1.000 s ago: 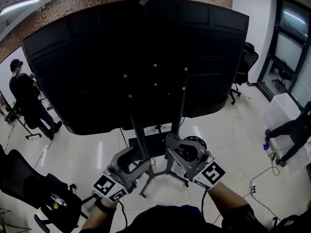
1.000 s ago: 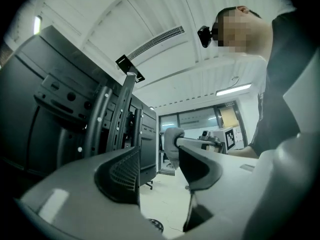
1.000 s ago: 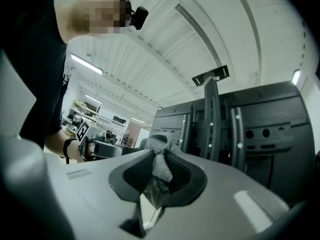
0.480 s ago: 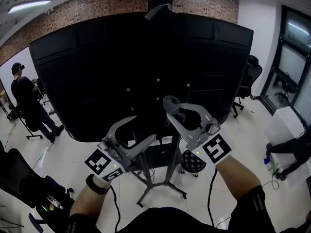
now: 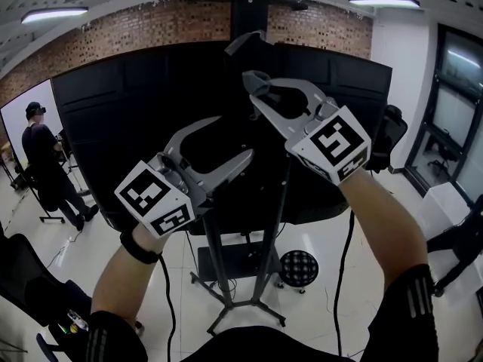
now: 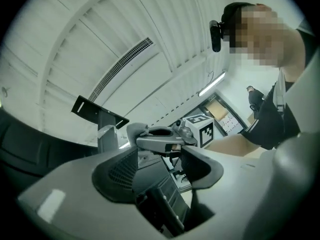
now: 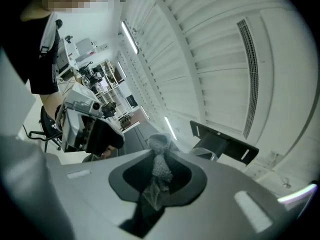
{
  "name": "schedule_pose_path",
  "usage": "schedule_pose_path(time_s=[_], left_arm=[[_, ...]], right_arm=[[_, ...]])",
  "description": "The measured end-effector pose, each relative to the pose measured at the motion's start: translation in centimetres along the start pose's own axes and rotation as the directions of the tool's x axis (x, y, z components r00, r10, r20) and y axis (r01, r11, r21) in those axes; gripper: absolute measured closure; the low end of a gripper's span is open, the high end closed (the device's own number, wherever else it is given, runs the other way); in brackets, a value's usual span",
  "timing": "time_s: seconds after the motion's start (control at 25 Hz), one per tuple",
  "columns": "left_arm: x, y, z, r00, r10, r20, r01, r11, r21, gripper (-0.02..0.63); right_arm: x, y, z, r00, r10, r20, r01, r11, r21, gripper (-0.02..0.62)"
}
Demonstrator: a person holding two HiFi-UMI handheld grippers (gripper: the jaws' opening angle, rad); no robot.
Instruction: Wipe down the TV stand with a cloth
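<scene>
With left arm (image 5: 121, 277) and right arm (image 5: 377, 217) raised, the left tool (image 5: 230, 138) gapes empty while the higher right tool (image 5: 256, 89) pinches a cloth (image 7: 159, 171).

The right gripper (image 7: 159, 153) points up at the ceiling, its jaws pinched on a grey knitted cloth (image 7: 161, 170) in the lower centre. The left gripper (image 7: 82, 119) sits at mid left. A black bracket (image 7: 225, 141), possibly the stand's top, juts in at right, under a slatted vent (image 7: 250, 74).
</scene>
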State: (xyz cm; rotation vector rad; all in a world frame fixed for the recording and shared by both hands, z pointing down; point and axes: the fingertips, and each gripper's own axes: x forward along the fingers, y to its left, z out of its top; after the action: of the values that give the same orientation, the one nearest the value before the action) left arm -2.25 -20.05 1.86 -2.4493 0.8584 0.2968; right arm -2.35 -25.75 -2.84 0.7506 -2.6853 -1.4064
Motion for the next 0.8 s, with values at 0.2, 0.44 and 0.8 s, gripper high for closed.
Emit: schedule_pose_path(time_s=[0.2, 0.44, 0.8], left_arm=[[2.0, 3.3, 1.6, 0.999, 0.042, -0.008, -0.042, 0.997, 0.057, 0.310], [3.1, 6.5, 2.4, 0.997, 0.070, 0.014, -0.070, 0.995, 0.072, 0.308], [3.6, 6.9, 2.5, 0.998, 0.067, 0.007, -0.067, 0.996, 0.058, 0.308]], right_arm=[[3.3, -5.6, 1.2, 0.999, -0.024, -0.034, 0.021, 0.997, -0.068, 0.548], [6.3, -11.1, 2.7, 0.994, -0.080, -0.072, 0.070, 0.989, -0.132, 0.548], [9.4, -13.3, 1.3, 0.981, -0.113, -0.157, 0.088, 0.984, -0.155, 0.548]])
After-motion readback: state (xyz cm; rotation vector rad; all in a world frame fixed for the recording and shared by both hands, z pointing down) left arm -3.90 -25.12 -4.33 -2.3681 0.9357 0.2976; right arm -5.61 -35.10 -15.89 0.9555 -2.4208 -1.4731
